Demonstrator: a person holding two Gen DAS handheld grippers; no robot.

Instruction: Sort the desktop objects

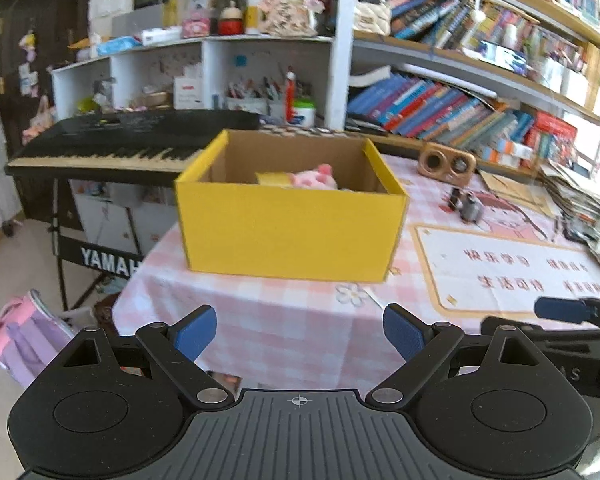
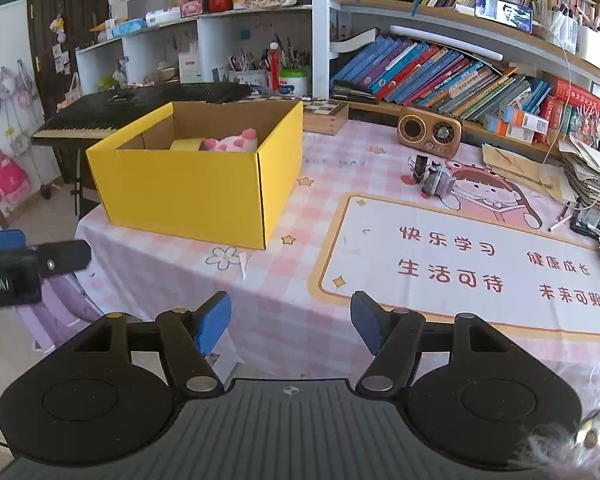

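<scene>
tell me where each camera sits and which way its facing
Left wrist view: sits on the left tool, angled down over the table's near edge at the yellow box; its own open fingers show, and the right tool pokes in at right.
Right wrist view: sits on the right tool, angled down across the table at the printed mat; its own open fingers show, the left tool at left.
Shared: the yellow box, pink plush, wooden radio, keyboard, bookshelves.
</scene>
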